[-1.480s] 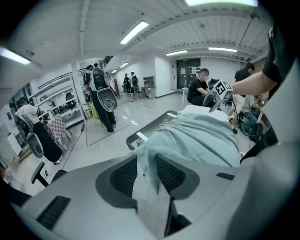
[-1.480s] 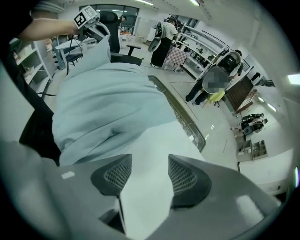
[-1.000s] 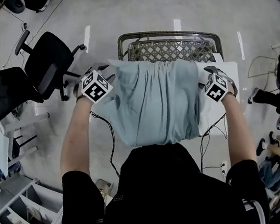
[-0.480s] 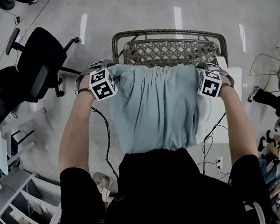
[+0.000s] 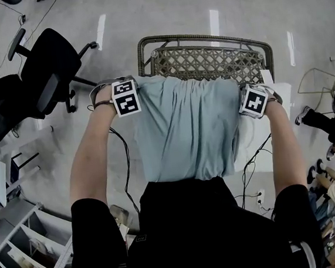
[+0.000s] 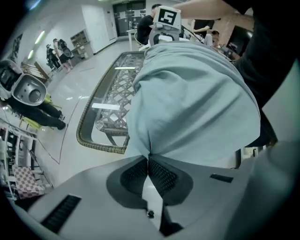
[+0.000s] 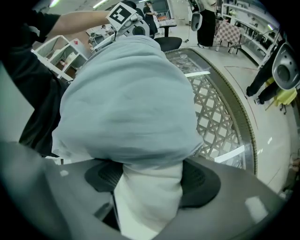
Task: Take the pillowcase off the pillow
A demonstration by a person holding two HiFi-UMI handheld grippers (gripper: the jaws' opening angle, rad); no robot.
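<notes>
The pale blue pillowcase (image 5: 185, 129), still on the pillow (image 7: 145, 206), is stretched from the person's body to the near side of the wicker-rimmed desk (image 5: 199, 37). Its far left corner is pinched between the jaws of the left gripper (image 6: 149, 161), which are pressed together on the cloth. At the far right, the white pillow end poking out is clamped by the right gripper (image 7: 152, 178), whose jaws have just been closing

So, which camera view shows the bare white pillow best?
The right gripper view: the white pillow comes out of the pillowcase and is held between the jaws of the right claw, which have just been closing. The head view shows only a strip of it beside the pillowcase. The left gripper view shows only pillowcase.
</notes>
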